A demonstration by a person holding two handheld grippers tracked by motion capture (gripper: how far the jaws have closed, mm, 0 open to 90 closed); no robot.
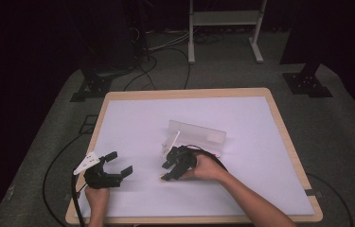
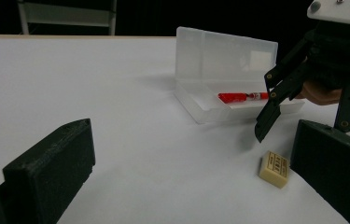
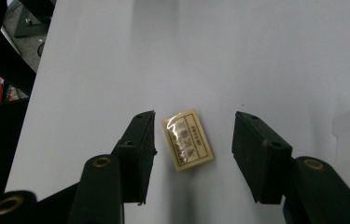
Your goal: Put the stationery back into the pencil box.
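A small cream eraser (image 3: 187, 141) with printed text lies flat on the white table top. My right gripper (image 3: 193, 144) hangs over it, jaws open on either side with a gap to each pad. In the high view that gripper (image 1: 169, 166) sits at mid-table with the eraser (image 1: 164, 178) at its tips. Behind it stands an open clear plastic pencil case (image 1: 199, 132) holding a red pen (image 2: 242, 97). My left gripper (image 1: 120, 162) rests open and empty near the front left, facing the eraser (image 2: 274, 169) and the case (image 2: 219, 70).
The white mat (image 1: 132, 123) covers a wooden table whose rim (image 1: 189, 92) shows all round. Cables (image 1: 57, 161) trail off the left side onto the grey floor. A metal stand (image 1: 225, 28) is beyond the far edge.
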